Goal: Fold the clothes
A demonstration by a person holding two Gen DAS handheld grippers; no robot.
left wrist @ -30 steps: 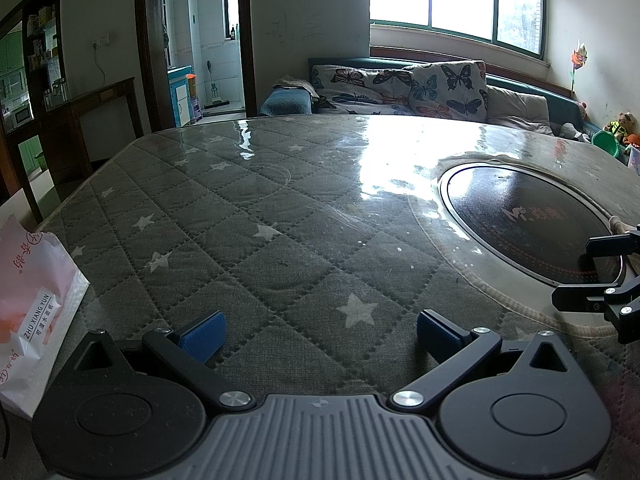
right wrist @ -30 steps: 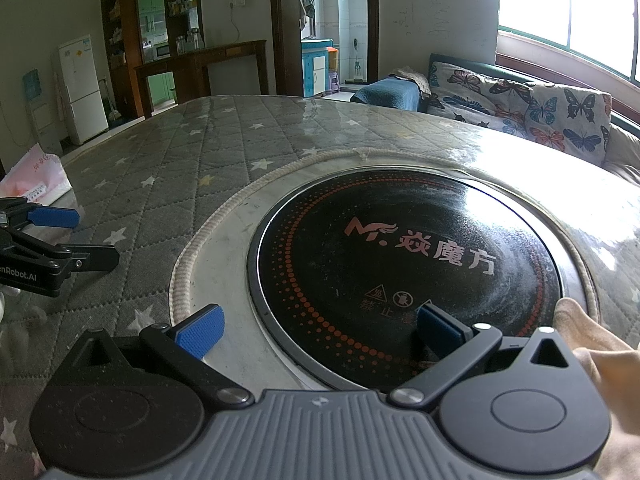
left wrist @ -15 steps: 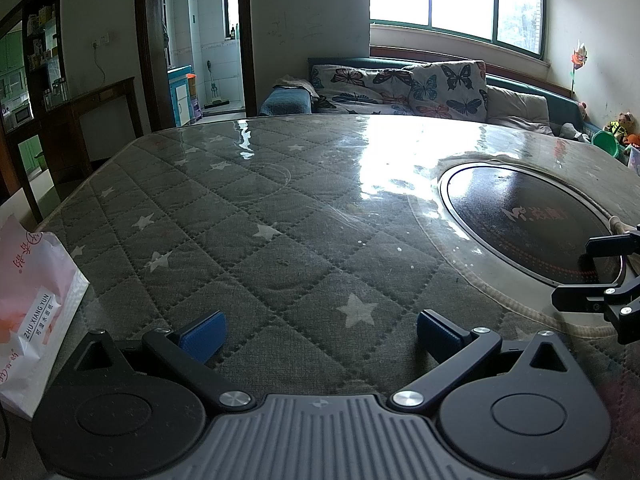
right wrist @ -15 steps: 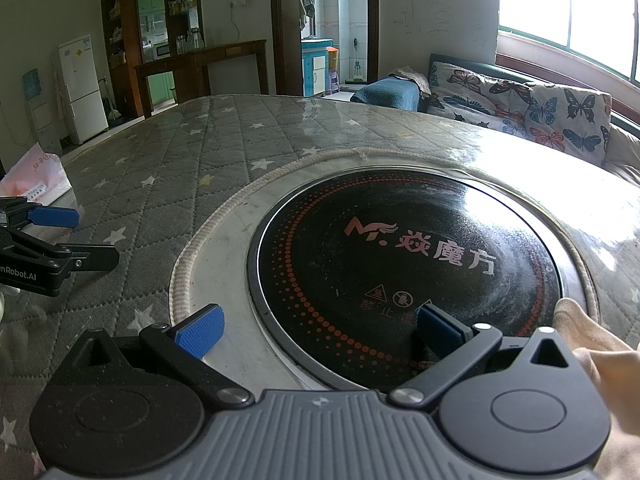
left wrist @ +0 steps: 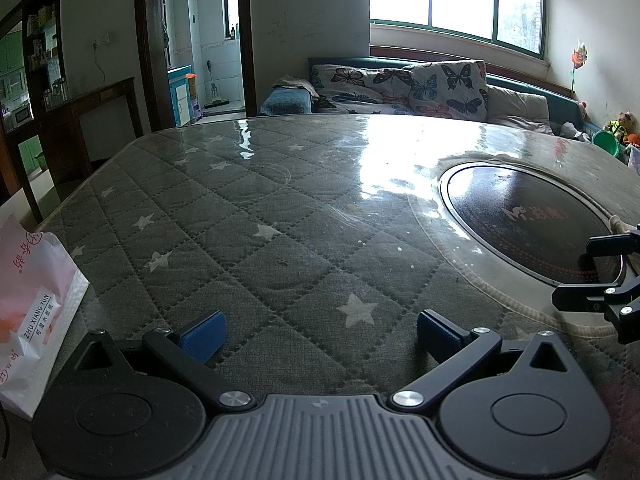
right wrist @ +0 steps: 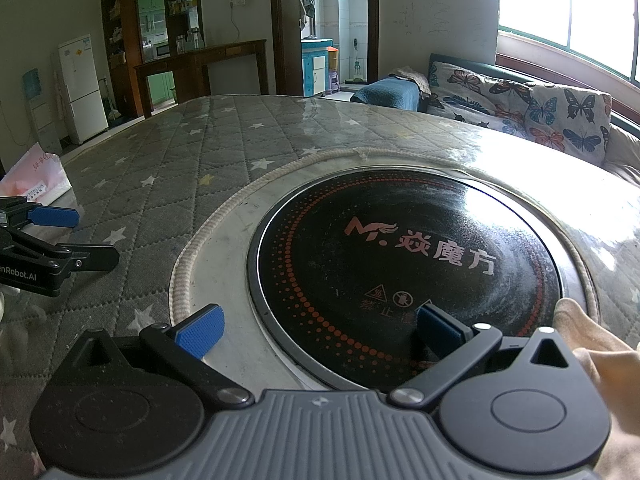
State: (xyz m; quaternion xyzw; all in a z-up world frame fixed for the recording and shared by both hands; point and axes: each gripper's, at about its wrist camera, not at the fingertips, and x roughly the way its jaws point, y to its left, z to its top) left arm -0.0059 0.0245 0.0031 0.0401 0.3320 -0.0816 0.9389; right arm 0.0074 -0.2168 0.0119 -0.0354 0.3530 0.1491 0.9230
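**Both grippers open over the quilted table, cloth at the cooktop's near right edge**

The landmark here is the round black cooktop [right wrist: 404, 272], which is set into the table [left wrist: 240, 240]. The table carries a grey quilted cover with white stars under a shiny transparent sheet.

The left gripper [left wrist: 318, 334] hangs low over the quilted cover, to the left of the cooktop. Its jaws stand wide apart, and between the blue pads [left wrist: 202, 334] only the star cover shows — nothing is held. In the right wrist view the same gripper [right wrist: 66, 236] appears from the side, left of the cooktop, also with the fingers spread.

The right gripper [right wrist: 318, 330] is over the near rim of the cooktop. Its jaws are wide too; the left pad is over the pale ring around the cooktop and the right pad is over the black glass. It grips nothing. In the left wrist view its black fingers [left wrist: 600, 272] show at the near right side of the cooktop.

The only cloth in view is a beige piece of fabric [right wrist: 592, 344] at the near right edge of the cooktop, just beside the right finger of the right gripper. Which garment it is, I cannot tell — only a small part is visible.

Far left of the cooktop, at the table's edge, stands a pink and white paper bag [left wrist: 30, 304]. Behind the cooktop there is a sofa with butterfly cushions [left wrist: 404, 86].
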